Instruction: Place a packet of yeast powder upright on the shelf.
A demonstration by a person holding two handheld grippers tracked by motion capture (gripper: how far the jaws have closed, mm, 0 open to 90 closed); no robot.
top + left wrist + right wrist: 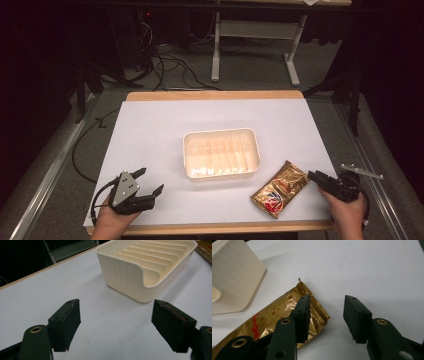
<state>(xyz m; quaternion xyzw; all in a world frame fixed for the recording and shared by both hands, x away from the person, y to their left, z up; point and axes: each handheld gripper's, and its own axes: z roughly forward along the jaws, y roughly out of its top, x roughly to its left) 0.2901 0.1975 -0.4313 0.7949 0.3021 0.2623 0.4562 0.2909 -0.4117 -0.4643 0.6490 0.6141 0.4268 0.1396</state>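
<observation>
The gold foil packet (280, 189) is found flat on the white table (150, 135), just beside the near right corner of the cream tray (221, 153), its long axis slanted from that corner toward the table's near edge. The right gripper (316, 176) is held at the packet's far-right end, jaws parted, one jaw over the crinkled foil (287, 312) and the other over bare table; nothing is gripped. It is judged the nearer tool. The left gripper (150, 182) is kept spread wide, empty, well left of the tray. The tray is seen as smooth, ribbed plastic, empty.
</observation>
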